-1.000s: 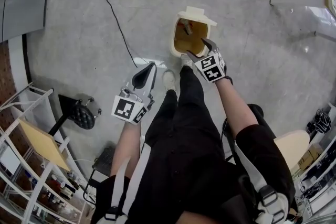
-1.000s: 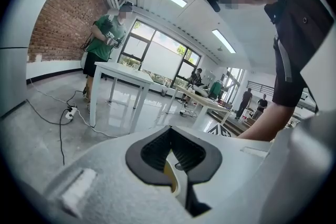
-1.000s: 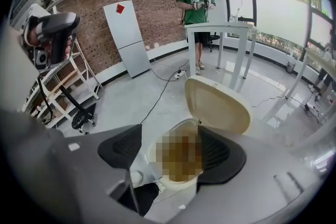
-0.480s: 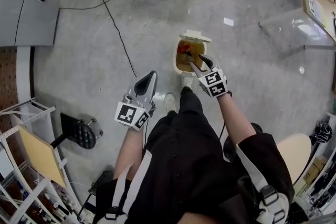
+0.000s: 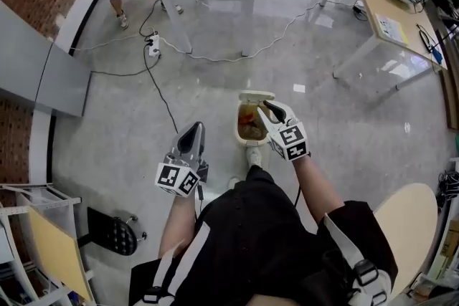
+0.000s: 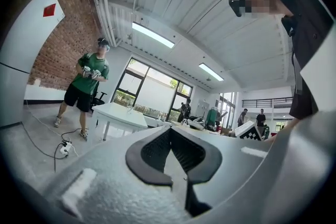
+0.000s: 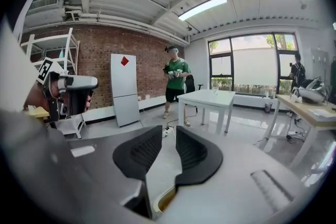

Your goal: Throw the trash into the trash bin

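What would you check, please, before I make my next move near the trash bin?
1. Trash inside the trash bin: ok, brownish trash lies in it.
2. Empty right claw: ok, its jaws have just been closing, with a narrow gap and nothing between them.
3. Empty left claw: ok, shut on nothing.
4. Closed lid: not ok, it stands open.
5. Clean floor: cannot tell; a white scrap lies beyond the bin.
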`<state>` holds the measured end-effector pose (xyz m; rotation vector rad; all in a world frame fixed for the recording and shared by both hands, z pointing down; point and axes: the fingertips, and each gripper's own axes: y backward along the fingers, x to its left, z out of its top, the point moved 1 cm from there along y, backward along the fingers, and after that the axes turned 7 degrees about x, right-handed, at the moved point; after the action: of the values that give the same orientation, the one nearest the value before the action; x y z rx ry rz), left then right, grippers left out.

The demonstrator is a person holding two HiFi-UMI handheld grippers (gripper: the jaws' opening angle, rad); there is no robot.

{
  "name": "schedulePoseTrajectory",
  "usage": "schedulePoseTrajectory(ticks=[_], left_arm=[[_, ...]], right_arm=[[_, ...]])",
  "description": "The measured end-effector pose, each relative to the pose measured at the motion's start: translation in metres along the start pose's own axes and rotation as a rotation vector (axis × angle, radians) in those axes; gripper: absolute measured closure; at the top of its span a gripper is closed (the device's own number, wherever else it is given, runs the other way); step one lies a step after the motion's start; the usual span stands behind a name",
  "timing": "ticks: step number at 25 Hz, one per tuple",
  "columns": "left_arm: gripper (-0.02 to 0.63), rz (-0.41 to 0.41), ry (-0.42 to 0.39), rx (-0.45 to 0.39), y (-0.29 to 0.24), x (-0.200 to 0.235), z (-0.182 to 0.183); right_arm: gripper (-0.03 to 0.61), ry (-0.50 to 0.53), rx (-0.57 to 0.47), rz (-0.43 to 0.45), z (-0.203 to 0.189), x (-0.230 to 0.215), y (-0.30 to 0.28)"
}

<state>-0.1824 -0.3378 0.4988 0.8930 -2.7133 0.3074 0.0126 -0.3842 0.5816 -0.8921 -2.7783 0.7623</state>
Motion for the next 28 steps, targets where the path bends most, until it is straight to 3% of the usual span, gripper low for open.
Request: schedulePoseTrajectory(ticks=[6,10,16,24,28], left_arm=[[0.614,-0.064,-0.054,-0.025,0.011,-0.024,0.018],[0.614,-0.083,-0.046,-0.051,0.011,-0.033,0.017],[0.614,-0.129,-0.028,-0.016,0.007,-0.057,0.007],[0.614,-0.258,-0.134,-0.006,-0.021,-0.119,0.016],[0.614,-0.308,-0.142,-0.033,-0.036,-0.151,0.019]], right_arm=[[0.531,-0.031,-0.109,-0.104,0.015,-0.006,0.058],[0.541,-0.077,-0.165,-0.182,0.014,-0.016,0.106],[0.541,-0.147,-0.225,-0.306,-0.007,-0.028,0.181],[0.555,-0.237,-0.274,-0.434,-0.043,-0.058,0.266],[0.566,-0.274,-0.317,-0.485,-0.047,-0.068,0.315]])
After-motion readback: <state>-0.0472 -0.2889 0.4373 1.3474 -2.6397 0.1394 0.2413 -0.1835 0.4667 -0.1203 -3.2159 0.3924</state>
